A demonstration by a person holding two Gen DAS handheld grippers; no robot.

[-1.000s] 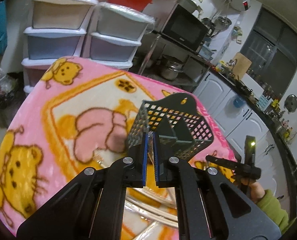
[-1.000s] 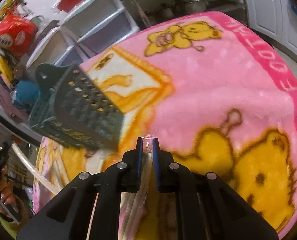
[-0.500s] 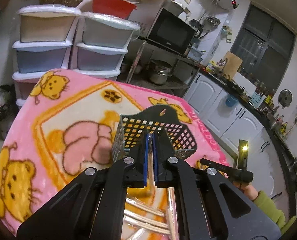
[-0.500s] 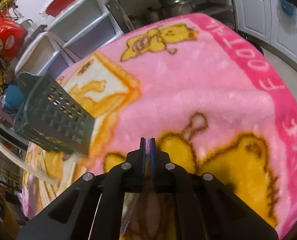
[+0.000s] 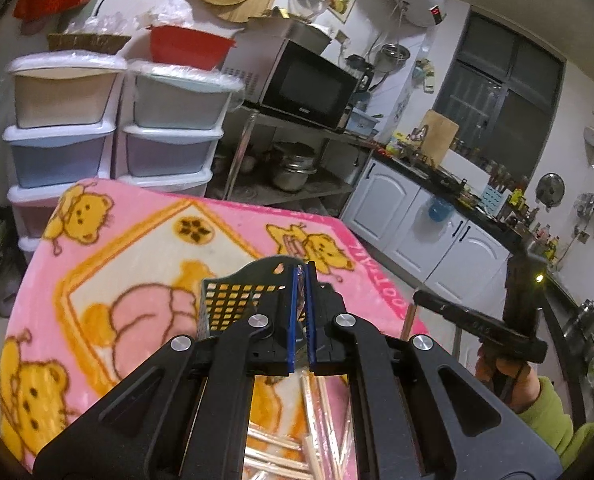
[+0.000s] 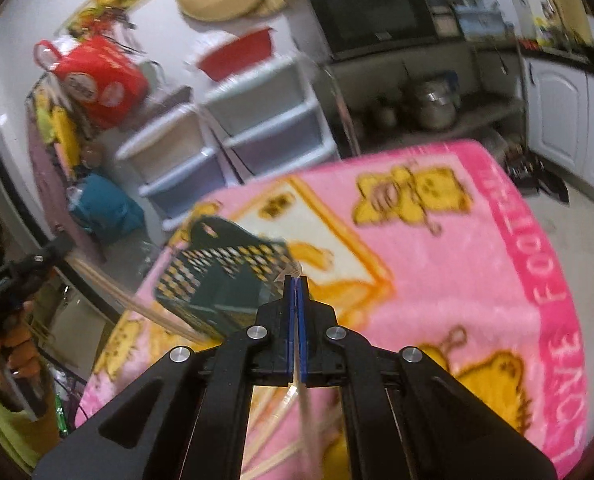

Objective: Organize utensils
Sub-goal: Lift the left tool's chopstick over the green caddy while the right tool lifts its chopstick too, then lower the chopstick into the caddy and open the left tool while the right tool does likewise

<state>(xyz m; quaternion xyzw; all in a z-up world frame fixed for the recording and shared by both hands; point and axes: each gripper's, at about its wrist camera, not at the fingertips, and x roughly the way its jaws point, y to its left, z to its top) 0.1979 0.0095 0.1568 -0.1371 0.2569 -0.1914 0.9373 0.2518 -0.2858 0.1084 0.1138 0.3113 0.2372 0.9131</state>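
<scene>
A dark green slotted utensil basket (image 5: pixel 233 300) stands on the pink bear blanket (image 5: pixel 137 248), just beyond my left gripper (image 5: pixel 304 270). That gripper is shut on a thin clear-wrapped pair of chopsticks; in the right wrist view the pair (image 6: pixel 117 294) slants from the left gripper (image 6: pixel 63 244) down toward the basket (image 6: pixel 217 284). My right gripper (image 6: pixel 296 280) is shut on another wrapped chopstick pair (image 6: pixel 305 420), which hangs below its pads. It shows in the left wrist view as the right gripper (image 5: pixel 419 298), raised at the blanket's right edge. Several wrapped chopsticks (image 5: pixel 317 420) lie on the blanket under me.
Stacked plastic drawers (image 5: pixel 109 132) and a metal rack with a microwave (image 5: pixel 305 84) stand behind the table. White cabinets (image 5: pixel 417 216) run along the right. A hand in a green sleeve (image 5: pixel 537 400) holds the right gripper.
Both grippers have risen above the blanket. The right gripper's jaws closed on a wrapped chopstick pair and lifted it. The basket now sits lower in both views.
</scene>
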